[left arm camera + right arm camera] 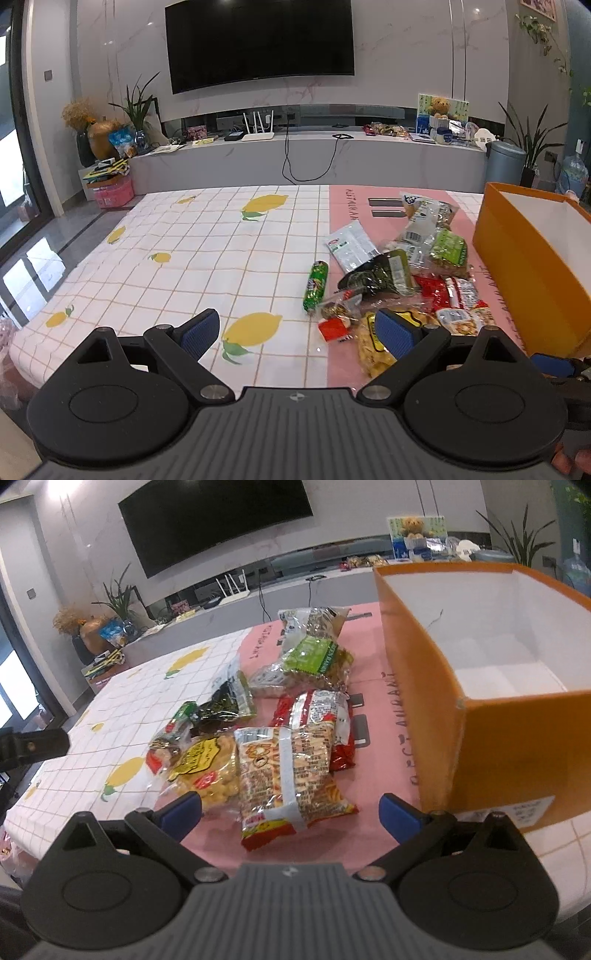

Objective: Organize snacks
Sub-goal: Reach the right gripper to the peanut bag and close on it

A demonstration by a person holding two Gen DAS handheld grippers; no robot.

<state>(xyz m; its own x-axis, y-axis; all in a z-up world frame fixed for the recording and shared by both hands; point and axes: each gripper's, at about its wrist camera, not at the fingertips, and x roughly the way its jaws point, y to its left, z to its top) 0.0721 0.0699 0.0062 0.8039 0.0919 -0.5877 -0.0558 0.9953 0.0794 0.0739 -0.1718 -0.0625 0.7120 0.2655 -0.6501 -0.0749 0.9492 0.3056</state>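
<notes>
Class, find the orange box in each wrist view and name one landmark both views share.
Left wrist: orange box at the right edge, right of the snack pile.
Right wrist: orange box fills the upper right, open and empty.
Shared landmark: the wall television.

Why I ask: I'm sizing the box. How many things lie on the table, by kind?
Green tube: 1
Bagged packets: 9 (white, clear, green-labelled, dark green, red, orange-red, yellow-labelled, small red, small clear)
Orange box: 1
Total: 11, though the overlapping pile may hide more.
</notes>
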